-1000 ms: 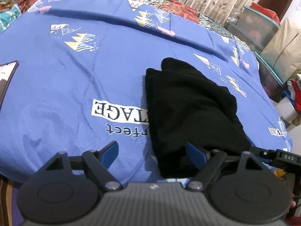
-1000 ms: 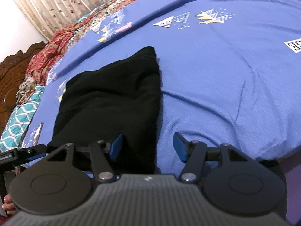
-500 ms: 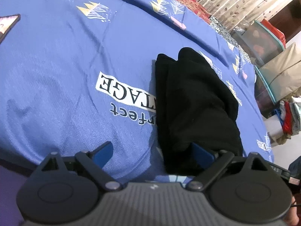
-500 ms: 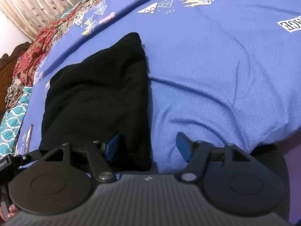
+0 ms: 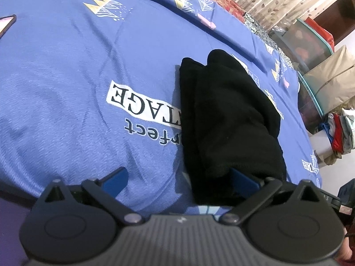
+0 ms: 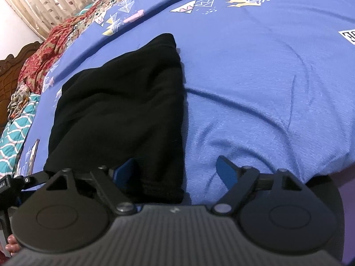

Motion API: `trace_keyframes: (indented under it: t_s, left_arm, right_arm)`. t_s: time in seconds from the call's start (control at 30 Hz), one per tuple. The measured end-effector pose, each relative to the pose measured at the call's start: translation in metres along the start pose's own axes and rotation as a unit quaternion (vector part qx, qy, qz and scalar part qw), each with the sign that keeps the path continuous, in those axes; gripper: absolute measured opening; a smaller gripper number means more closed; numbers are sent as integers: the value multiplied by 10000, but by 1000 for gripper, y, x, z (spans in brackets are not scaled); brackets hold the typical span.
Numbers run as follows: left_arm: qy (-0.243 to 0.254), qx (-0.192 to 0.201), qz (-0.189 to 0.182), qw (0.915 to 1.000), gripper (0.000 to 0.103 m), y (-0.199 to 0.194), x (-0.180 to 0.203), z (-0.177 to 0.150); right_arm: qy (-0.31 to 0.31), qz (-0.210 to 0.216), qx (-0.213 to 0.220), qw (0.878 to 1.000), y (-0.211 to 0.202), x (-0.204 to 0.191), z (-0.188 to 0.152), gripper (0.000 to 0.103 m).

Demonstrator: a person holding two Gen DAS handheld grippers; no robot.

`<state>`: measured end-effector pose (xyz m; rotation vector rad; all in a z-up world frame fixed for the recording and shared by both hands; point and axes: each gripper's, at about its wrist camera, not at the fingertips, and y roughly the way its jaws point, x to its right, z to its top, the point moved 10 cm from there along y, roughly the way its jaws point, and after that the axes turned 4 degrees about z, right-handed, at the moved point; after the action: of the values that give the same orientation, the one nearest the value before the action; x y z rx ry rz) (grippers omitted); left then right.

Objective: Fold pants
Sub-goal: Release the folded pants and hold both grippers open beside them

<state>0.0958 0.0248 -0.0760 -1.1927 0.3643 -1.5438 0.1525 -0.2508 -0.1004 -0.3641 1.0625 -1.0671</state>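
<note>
Blue bed sheet (image 5: 66,71), pants (image 5: 226,119) folded near the front edge. Left tool (image 5: 177,180) and right tool (image 6: 177,170) spread, just opened, straddling near corners, not pinching. Close squarely on all layers before lifting.

A: What does the left hand-held gripper (image 5: 178,181) look like?
B: Ribbed grey body, two round black discs, silver screws, blue fingers (image 5: 115,182).
A: And the right hand-held gripper (image 6: 177,174)?
B: Same build, blue fingers (image 6: 226,173) beside the discs.
</note>
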Motion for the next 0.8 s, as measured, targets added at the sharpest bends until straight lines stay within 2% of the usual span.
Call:
trace_keyframes:
  t_s: [0.8]
  left_arm:
    - [-5, -29, -21, 10000, 103, 4, 0, 0]
  right_arm:
    - [77, 117, 37, 9999, 0, 2, 2, 88]
